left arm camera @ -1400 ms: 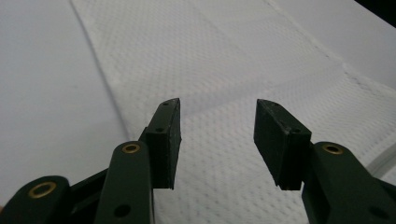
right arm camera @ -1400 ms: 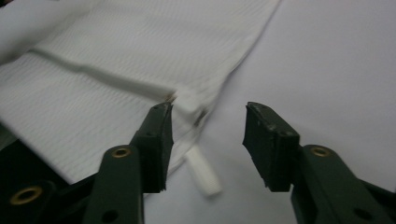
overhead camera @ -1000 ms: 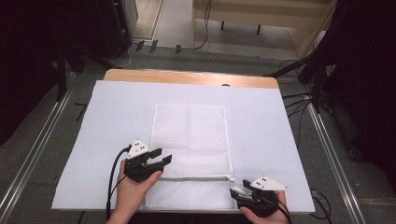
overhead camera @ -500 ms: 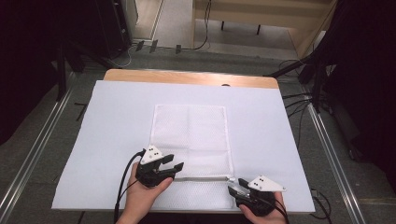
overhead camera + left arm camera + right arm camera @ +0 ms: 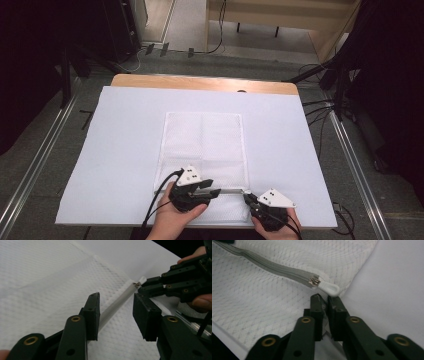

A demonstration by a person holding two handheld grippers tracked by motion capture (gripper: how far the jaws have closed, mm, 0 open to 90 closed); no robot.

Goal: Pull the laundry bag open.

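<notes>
The mesh bag (image 5: pixel 204 150) lies flat mid-desk (image 5: pixel 125 150), light, limp and likely to bunch. Right tool (image 5: pixel 325 299) has just clamped the fabric beside the zipper pull (image 5: pixel 329 288); left tool (image 5: pixel 116 312) straddles the zipper (image 5: pixel 117 303), part-open and closing.

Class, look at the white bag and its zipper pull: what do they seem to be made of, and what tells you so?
Bag: probably a matte synthetic mesh fabric; a fine net weave shows. Zipper pull: seemingly smooth white plastic or rubber, a rounded loop on a small shiny metal slider.
</notes>
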